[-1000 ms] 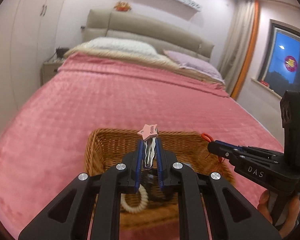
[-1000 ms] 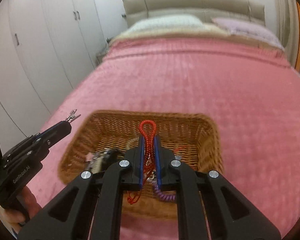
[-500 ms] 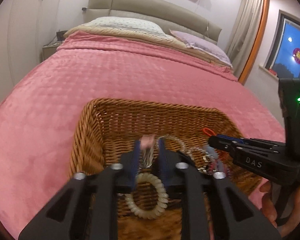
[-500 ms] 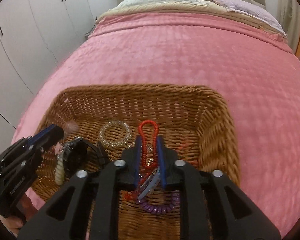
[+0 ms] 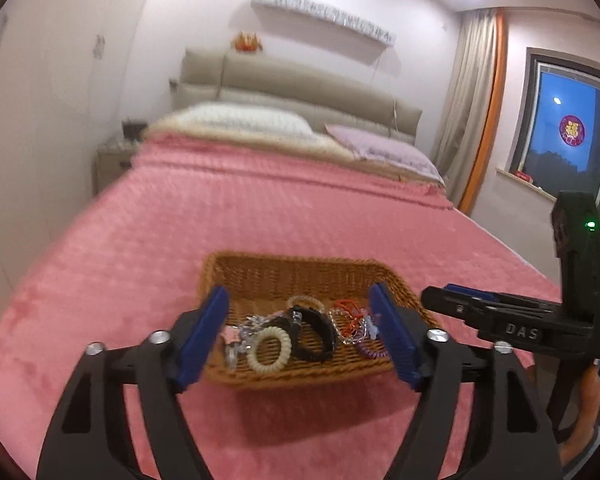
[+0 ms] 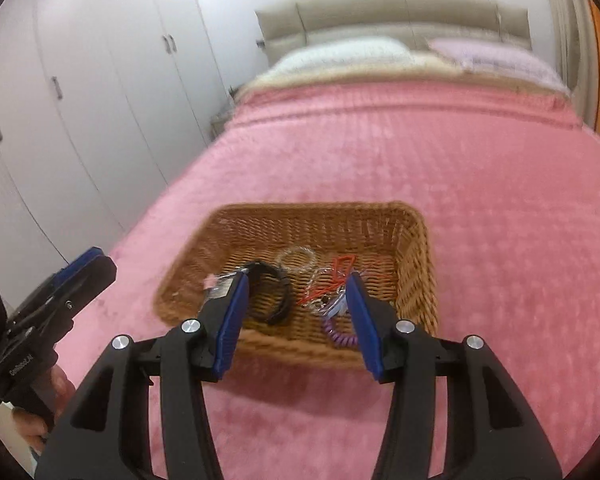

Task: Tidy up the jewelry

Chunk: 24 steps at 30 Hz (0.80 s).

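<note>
A wicker basket [image 5: 260,276] [image 6: 416,264] sits on the pink bedspread. It holds a cream coil hair tie [image 5: 269,350], a black band [image 5: 314,332] [image 6: 278,292], a pink star hair clip [image 5: 231,336], a red cord [image 5: 346,308] [image 6: 336,276], a purple coil [image 6: 340,336] and a clear bead bracelet [image 6: 298,256]. My left gripper [image 5: 300,336] is open and empty, held just in front of the basket. My right gripper [image 6: 296,316] is open and empty, above the basket's near edge.
The pink bedspread [image 6: 460,152] stretches far beyond the basket to pillows [image 5: 252,120] and a headboard. White wardrobes [image 6: 80,100] stand at the left. A window [image 5: 568,136] and curtain are at the right.
Both grippers opened and let go: the star clip and the red cord now lie in the basket. Both grippers pulled back and up from the basket.
</note>
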Motion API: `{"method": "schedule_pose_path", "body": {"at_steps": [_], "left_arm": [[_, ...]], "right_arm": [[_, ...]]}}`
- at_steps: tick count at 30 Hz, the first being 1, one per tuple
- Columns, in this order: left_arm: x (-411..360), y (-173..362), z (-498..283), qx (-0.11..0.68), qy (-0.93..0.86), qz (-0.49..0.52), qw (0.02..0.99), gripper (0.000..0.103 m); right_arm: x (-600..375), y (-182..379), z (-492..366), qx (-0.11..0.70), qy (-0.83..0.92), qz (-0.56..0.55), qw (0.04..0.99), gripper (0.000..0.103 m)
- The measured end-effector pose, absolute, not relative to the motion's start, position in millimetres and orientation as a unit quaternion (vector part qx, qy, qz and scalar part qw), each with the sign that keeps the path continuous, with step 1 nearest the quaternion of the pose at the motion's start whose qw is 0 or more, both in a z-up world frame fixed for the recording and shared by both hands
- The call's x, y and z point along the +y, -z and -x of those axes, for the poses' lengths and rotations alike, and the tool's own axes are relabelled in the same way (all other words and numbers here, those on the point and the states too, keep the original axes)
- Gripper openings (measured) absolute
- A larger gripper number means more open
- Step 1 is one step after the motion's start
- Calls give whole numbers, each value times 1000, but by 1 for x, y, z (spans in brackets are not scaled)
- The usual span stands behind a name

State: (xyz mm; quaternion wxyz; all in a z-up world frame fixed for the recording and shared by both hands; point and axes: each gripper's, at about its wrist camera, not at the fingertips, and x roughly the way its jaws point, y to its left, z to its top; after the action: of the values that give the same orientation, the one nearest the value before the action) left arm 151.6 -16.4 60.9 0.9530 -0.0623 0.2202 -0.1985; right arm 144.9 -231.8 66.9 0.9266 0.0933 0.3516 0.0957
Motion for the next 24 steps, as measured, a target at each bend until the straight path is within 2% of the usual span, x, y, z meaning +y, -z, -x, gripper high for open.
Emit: {"method": "schedule_pose_path", "body": {"at_steps": [2,5,11,24], "left_arm": [[-14,-67,-126,198,186,54,961,86],[-12,-73,-91,178,182,47,966,91],[-14,-68,-34,114,146,19,982,95],[-24,-21,2,64,64,1,996,95]], "right_arm": [[-227,-77,-116,322,-91,-82,939,58],[-219,-84,-80,286,-78,-69,952,59],[-217,-83,-22,225,-62,-54,971,71],[-237,-31,24,162,-39,-67,984,72]]}}
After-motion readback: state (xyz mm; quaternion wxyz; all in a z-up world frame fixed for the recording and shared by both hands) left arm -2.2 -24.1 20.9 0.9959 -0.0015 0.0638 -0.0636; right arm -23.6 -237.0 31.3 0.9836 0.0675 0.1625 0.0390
